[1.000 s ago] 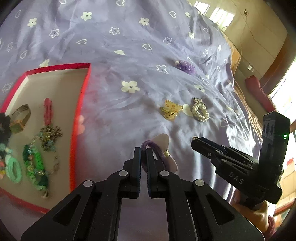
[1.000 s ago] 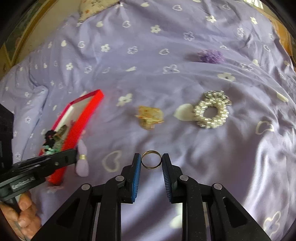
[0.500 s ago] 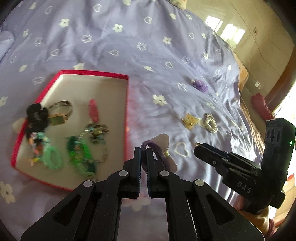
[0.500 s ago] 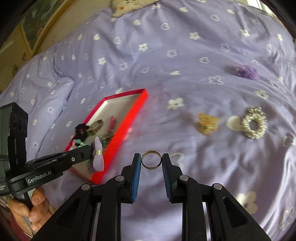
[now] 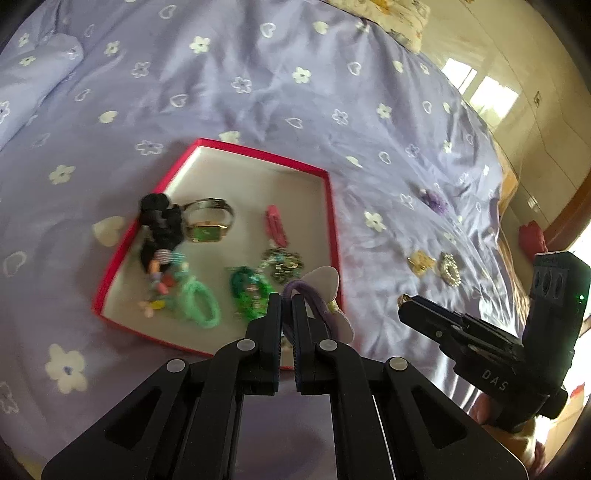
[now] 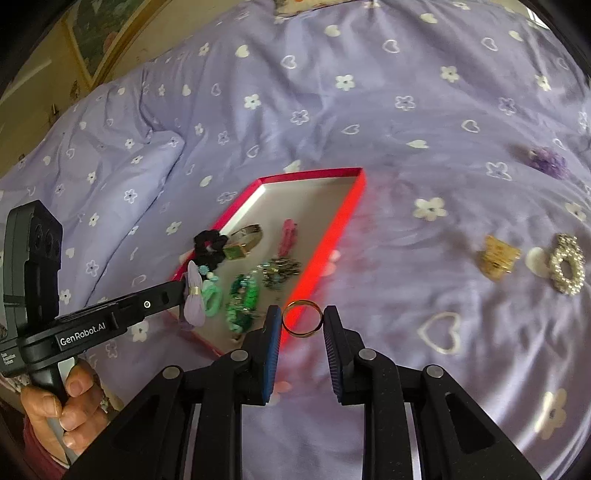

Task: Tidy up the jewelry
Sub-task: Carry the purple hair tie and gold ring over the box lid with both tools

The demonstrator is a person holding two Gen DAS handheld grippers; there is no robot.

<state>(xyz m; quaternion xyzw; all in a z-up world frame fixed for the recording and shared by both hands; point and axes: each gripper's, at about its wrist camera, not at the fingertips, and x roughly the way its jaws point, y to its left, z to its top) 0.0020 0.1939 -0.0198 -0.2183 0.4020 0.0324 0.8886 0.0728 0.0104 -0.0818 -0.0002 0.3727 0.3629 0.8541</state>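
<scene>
Grippers (image 5: 287,306) (image 6: 300,318) hold two pieces; three lie on bedspread (image 6: 406,92).

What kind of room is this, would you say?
Most likely a bedroom: everything lies on a bed under a purple quilt printed with flowers and hearts, a patterned pillow sits at its far end, and the red jewelry tray rests on the bedding.

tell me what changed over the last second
Both tongs swung from the loose pieces toward the red box, which now sits whole under them. Left tongs stay shut on the purple hair tie; right tongs still hold the gold ring. Box contents, gold clip and pearl ring unmoved.
</scene>
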